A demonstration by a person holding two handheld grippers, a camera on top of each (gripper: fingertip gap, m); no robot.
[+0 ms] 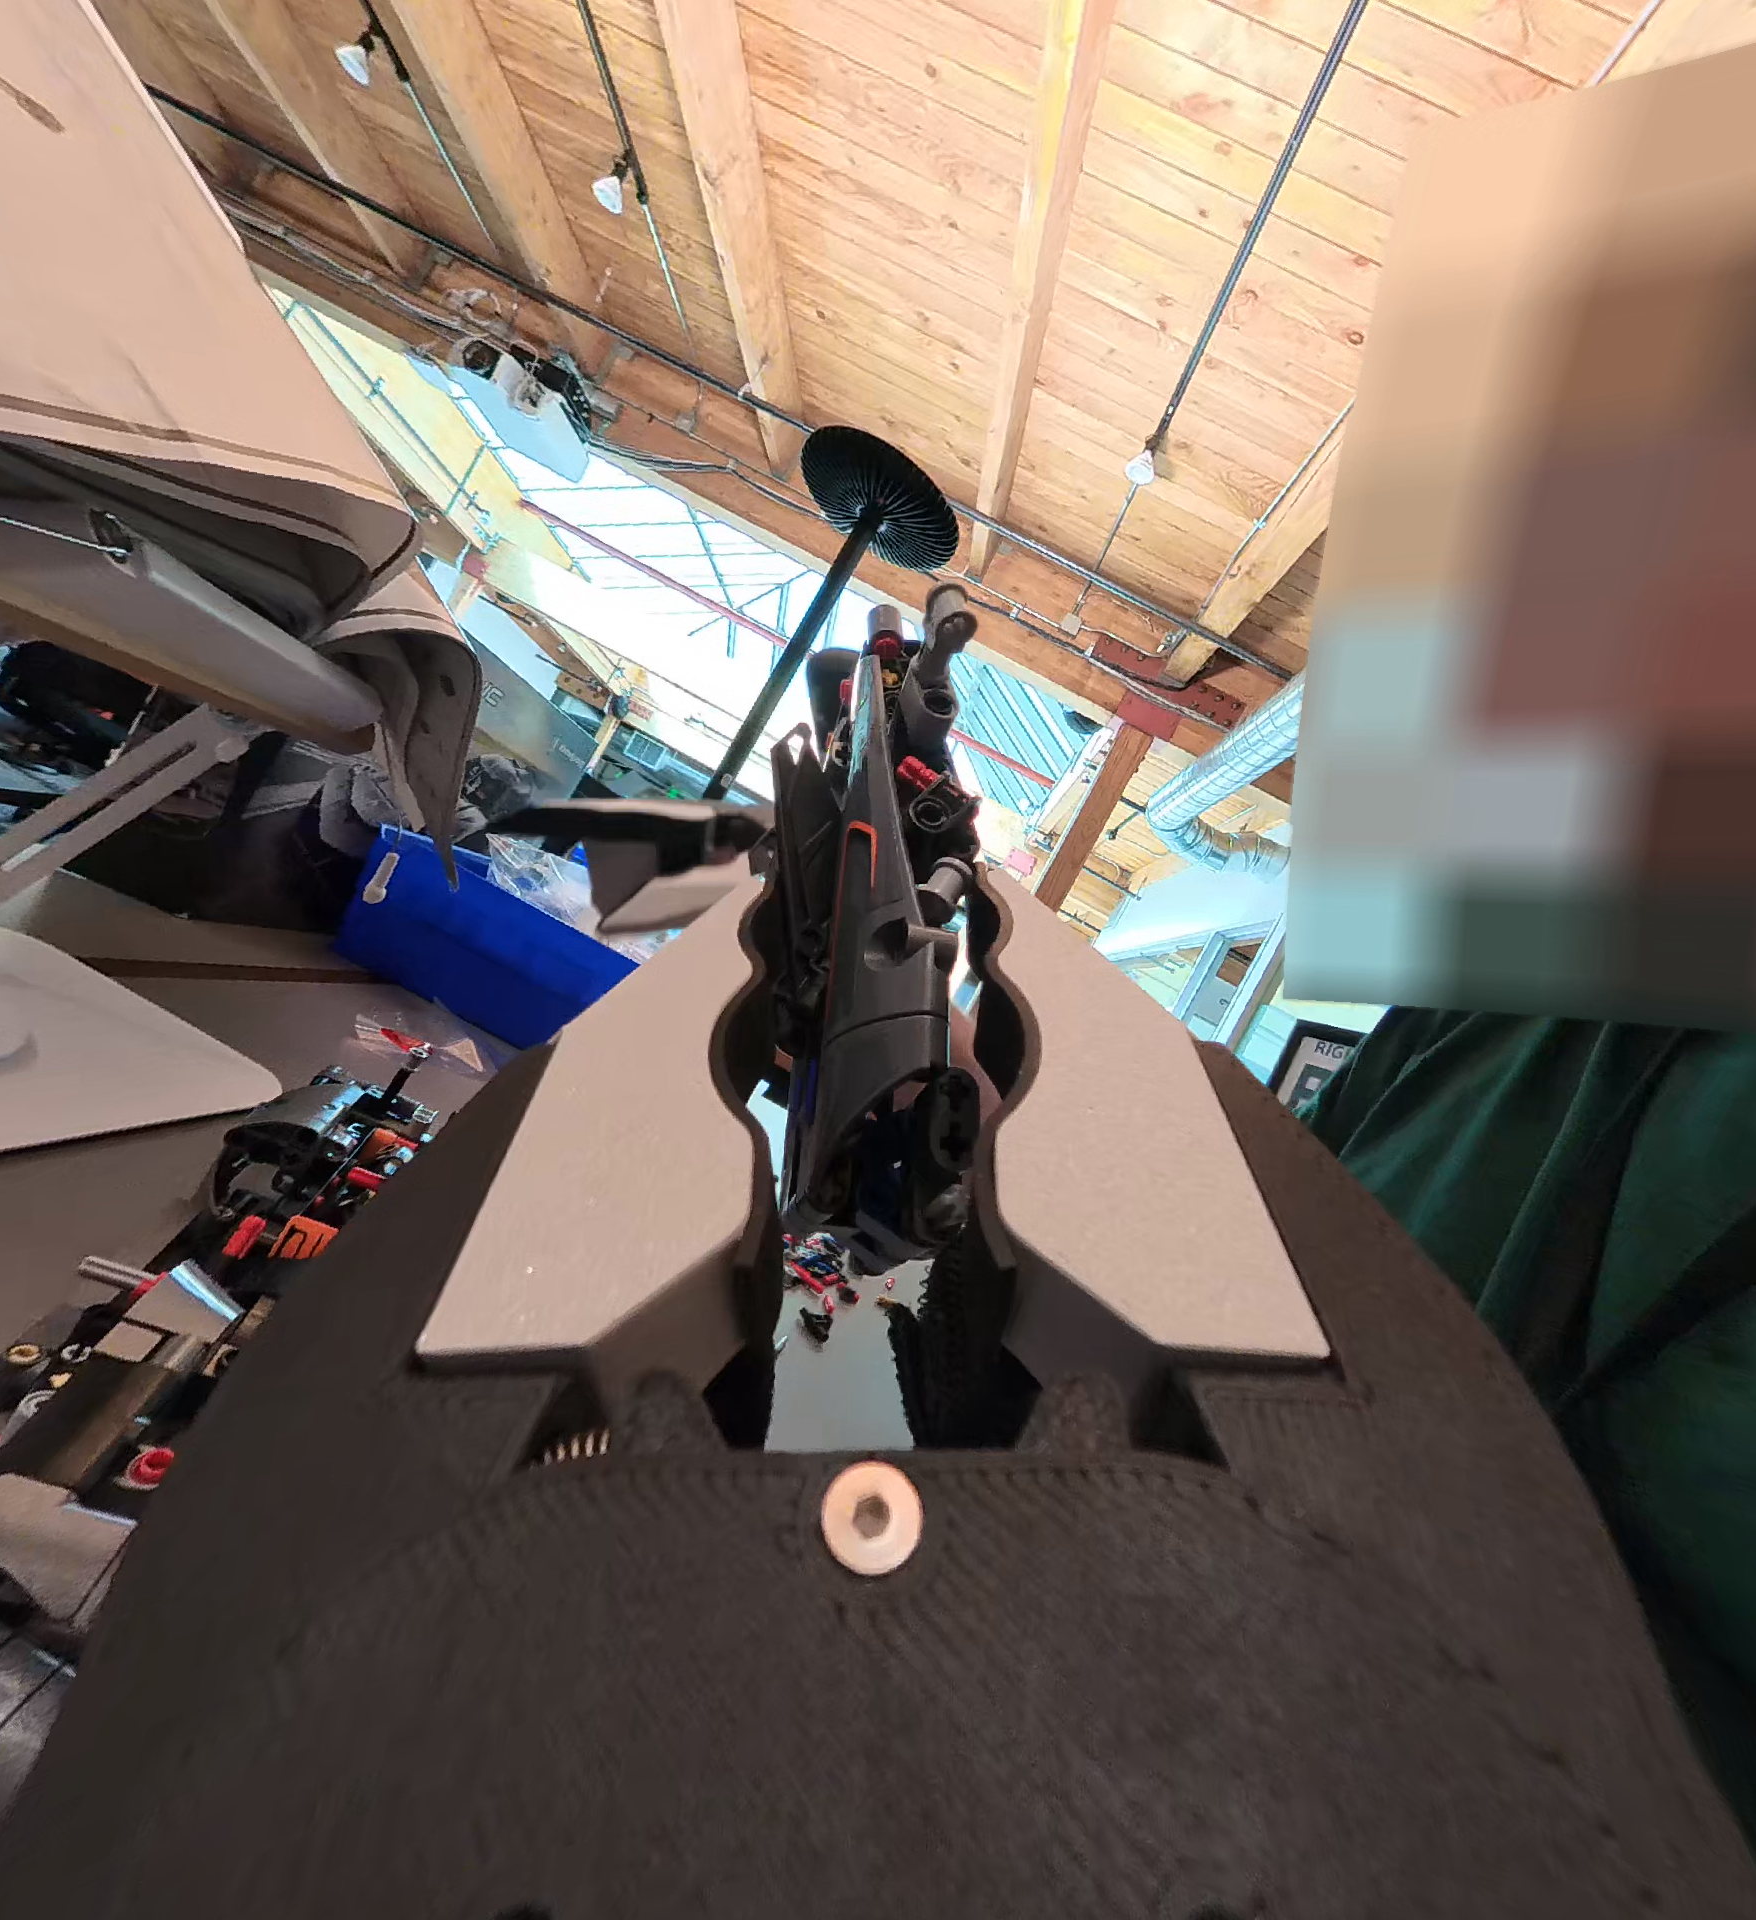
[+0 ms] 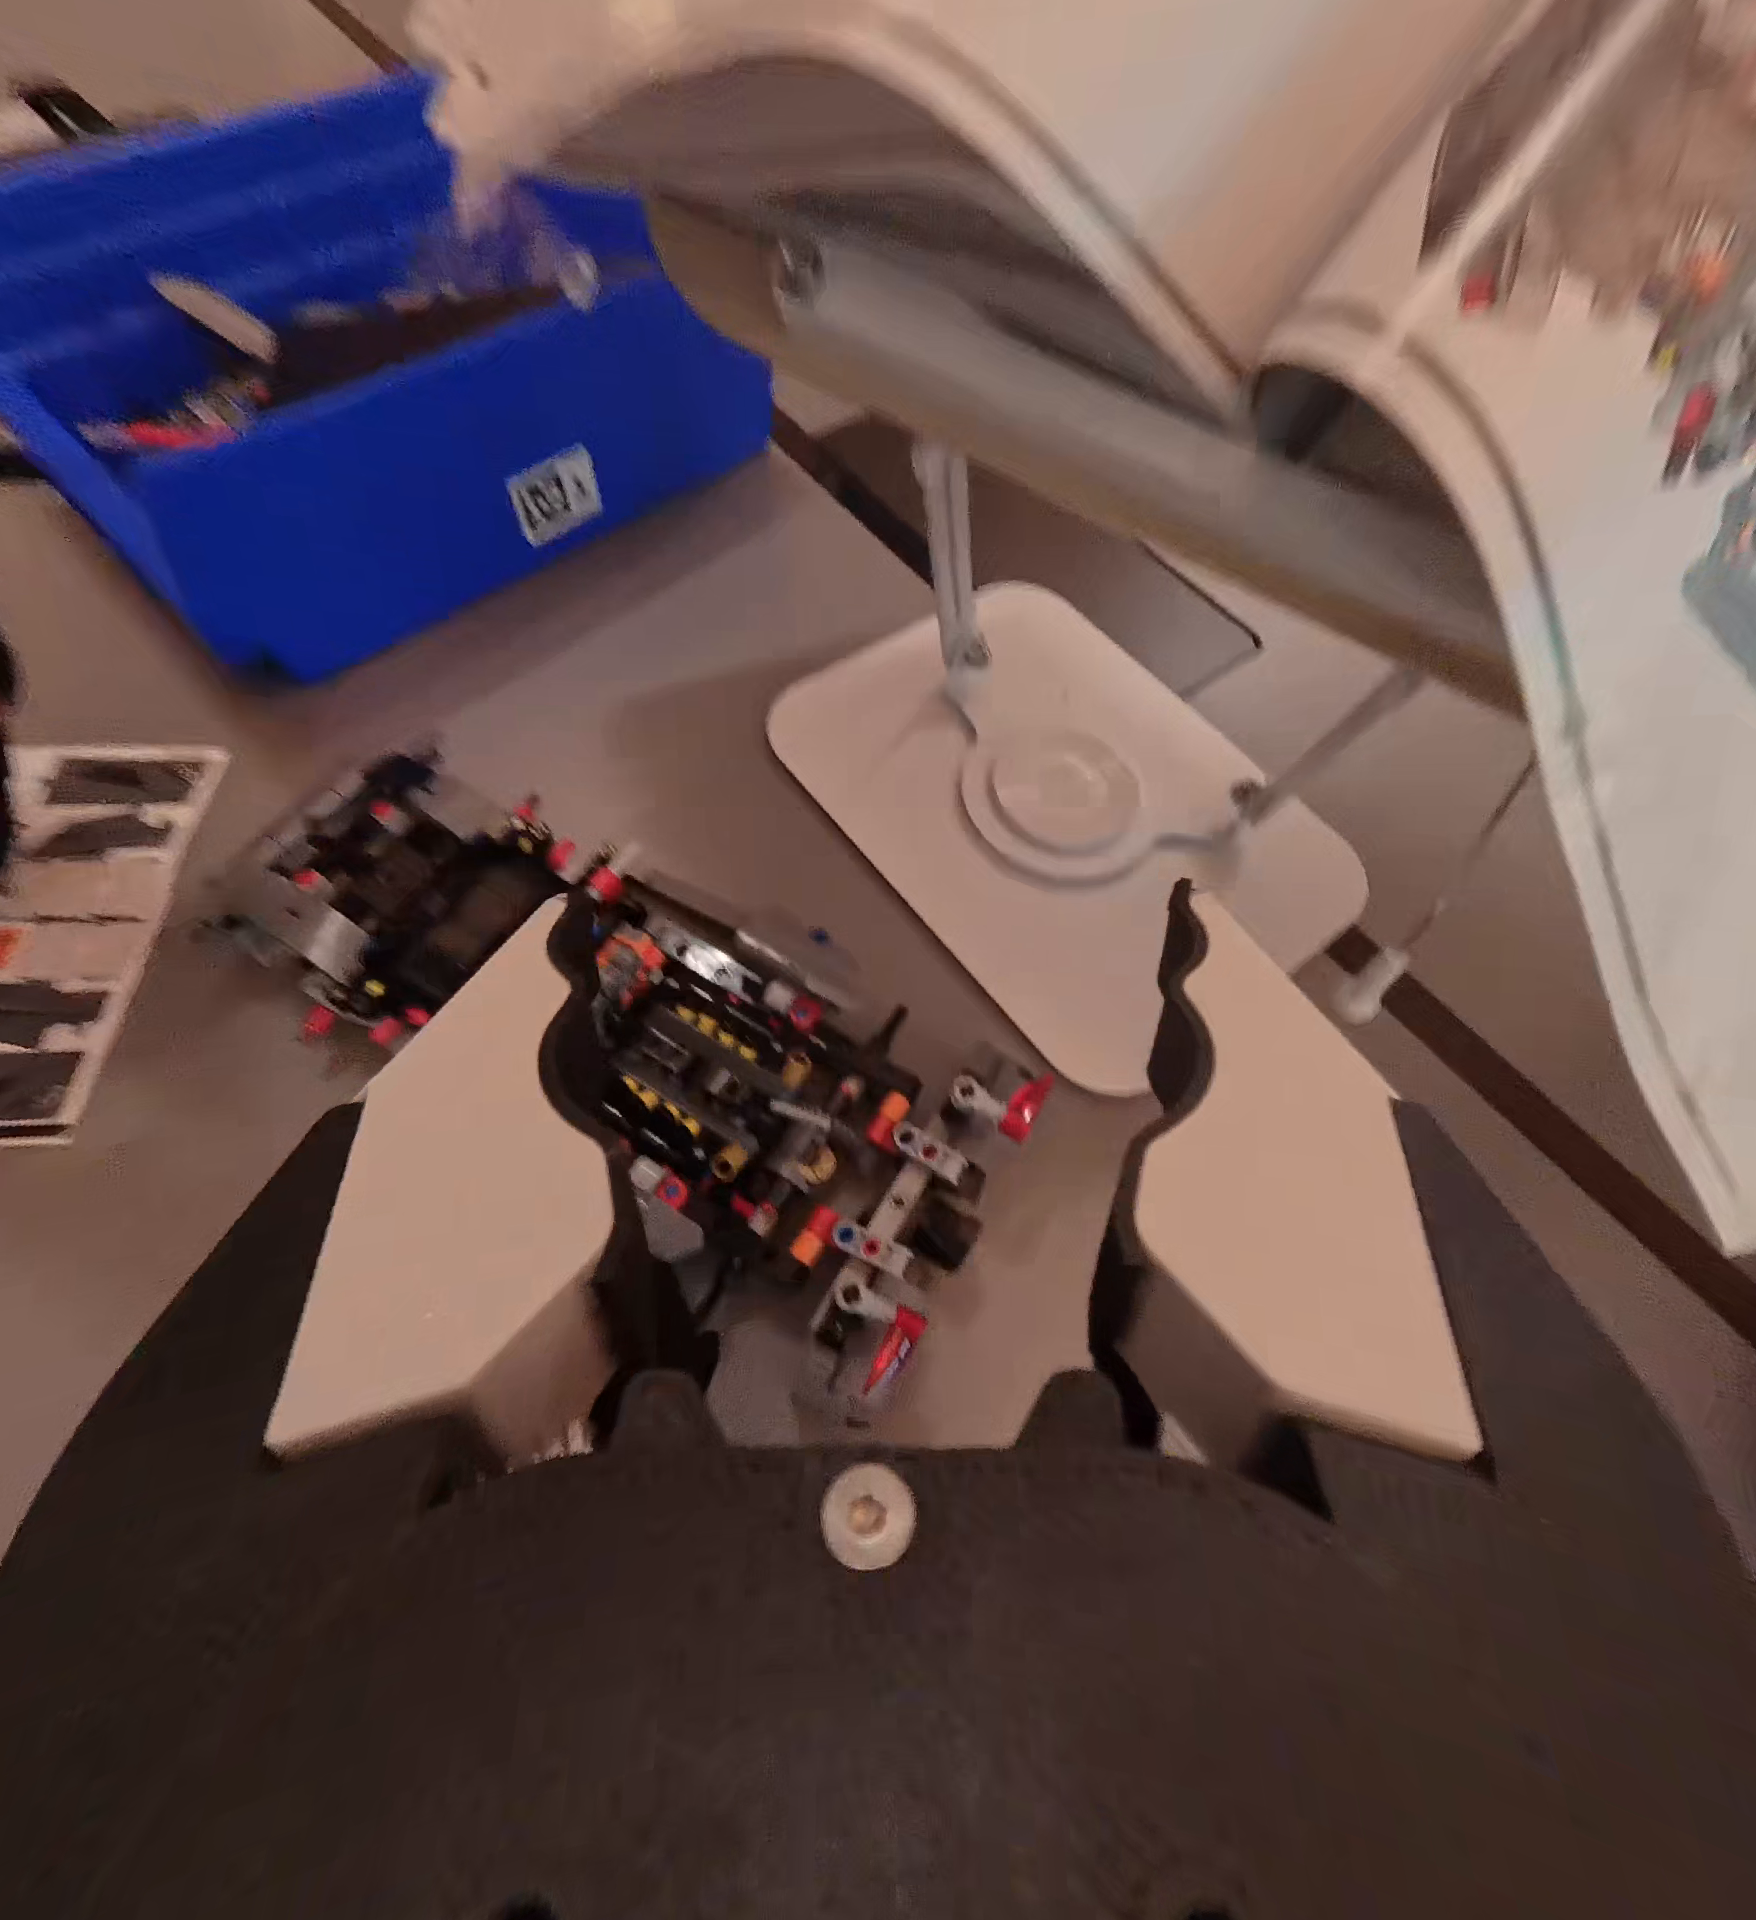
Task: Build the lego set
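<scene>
- Dark grey and black plastic with an orange stripe: a long, narrow lego sub-assembly point(image 1: 879, 935) stands in the centre of the left wrist view, clamped between the fingers of the left gripper point(image 1: 869, 1049), which close narrowly on its sides. It is raised and points up toward a wooden plank ceiling point(image 1: 957, 208) that fills the top of the frame.
- Only this view shows the ceiling, a black pole topped by a ribbed disc point(image 1: 879, 497) behind the assembly, and a person's green sleeve point(image 1: 1632, 1299) at the right edge.
- The right wrist view looks down at a grey table point(image 2: 74, 1299) and is motion-blurred. The right gripper point(image 2: 869, 1039) has its fingers spread wide and holds nothing.
- Between and beyond those fingers, at centre frame, lies a larger lego chassis point(image 2: 749, 1101) studded with red, yellow and orange pins. A second built section point(image 2: 386, 904) lies just to its upper left.
- A sticker sheet point(image 2: 43, 935) lies at the left edge.
- A blue plastic bin point(image 2: 365, 540) sits in the upper left, holding dark and red loose parts and a clear bag; details are blurred.
- A white stand base point(image 2: 957, 831) sits right of centre, under an open booklet.
</scene>
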